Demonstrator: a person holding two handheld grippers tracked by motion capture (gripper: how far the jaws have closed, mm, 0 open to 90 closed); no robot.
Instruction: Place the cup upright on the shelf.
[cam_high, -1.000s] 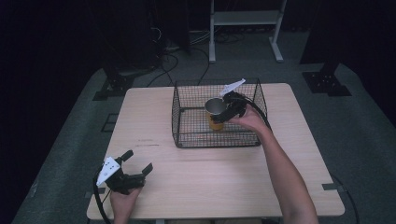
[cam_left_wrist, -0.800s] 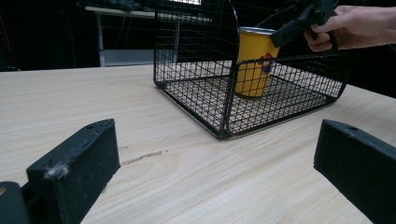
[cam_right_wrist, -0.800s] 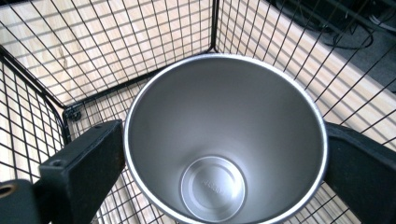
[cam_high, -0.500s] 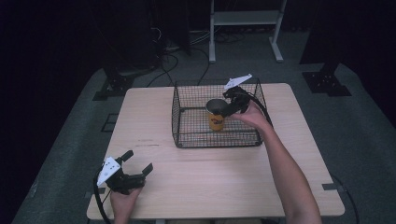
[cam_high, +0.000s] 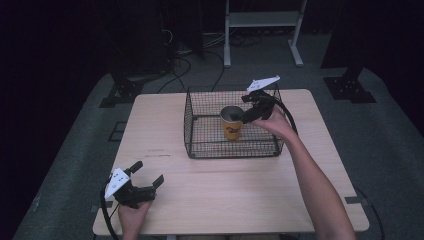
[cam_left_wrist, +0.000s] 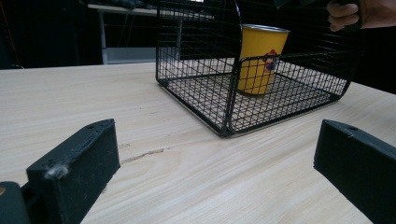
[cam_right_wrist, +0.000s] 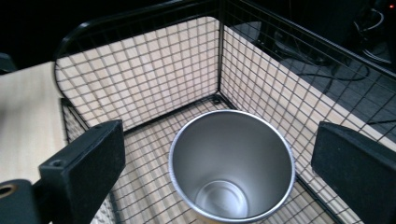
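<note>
We take the basket (cam_high: 232, 131) as landmark, a black wire one sitting on the far-centre part of the wood table (cam_high: 240, 195).

Far left of basket, toward the near edge: left gripper (cam_high: 147, 175), held in the left hand (cam_high: 134, 212), low by the table's near-left corner. Jaws wide apart w/ nothing btwn them; in the left gripper view we see bare tabletop btwn the two black jaws, and the basket well ahead of them.

Inside basket, about mid-floor, a bit toward its right wall: yellow cup (cam_high: 231, 122), upright, open end up, w/ a small printed figure on its side. In the right gripper view we look down into its shiny metal inside; it stands on the wire floor, apart from the walls.

At basket's right side, above the rim: right gripper (cam_high: 246, 109) in the right hand (cam_high: 274, 122), reaching in over the cup. Jaws spread wide, one on each side of the cup's mouth and above it, not touching it, gripping nothing. Its cable loops back along the forearm.
</note>
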